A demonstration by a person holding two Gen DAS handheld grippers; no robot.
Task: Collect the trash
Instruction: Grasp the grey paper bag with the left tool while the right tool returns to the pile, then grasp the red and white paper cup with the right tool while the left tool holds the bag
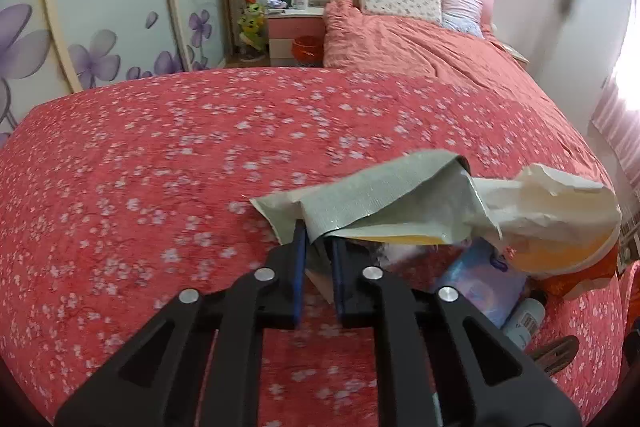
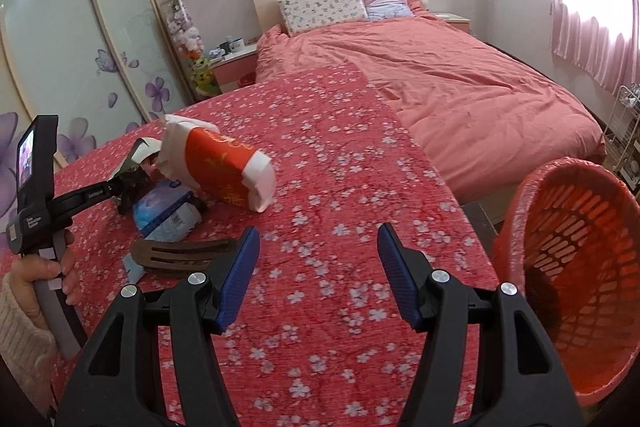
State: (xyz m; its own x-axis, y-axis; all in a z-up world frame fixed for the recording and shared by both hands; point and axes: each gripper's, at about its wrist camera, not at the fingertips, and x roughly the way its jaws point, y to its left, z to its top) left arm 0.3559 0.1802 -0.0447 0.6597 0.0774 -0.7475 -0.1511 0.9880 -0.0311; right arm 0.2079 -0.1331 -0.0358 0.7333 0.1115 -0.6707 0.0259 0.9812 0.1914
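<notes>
The right gripper point(image 2: 318, 269) hangs with its jaws apart and empty over the near edge of the flowered table point(image 2: 340, 187), and just off the table's right edge an orange basket point(image 2: 568, 267) tilts toward it; it looks empty, though I can't see its bottom. Toward the table's left edge the left gripper point(image 1: 318, 243) is clamped on a grey-green wrapper point(image 1: 360, 195), so the collecting looks barely begun. Beside it a red and white paper bag point(image 2: 224, 167), a blue packet point(image 2: 168, 211), a small bottle point(image 1: 524, 319) and a dark wooden comb point(image 2: 180, 255) lie waiting.
</notes>
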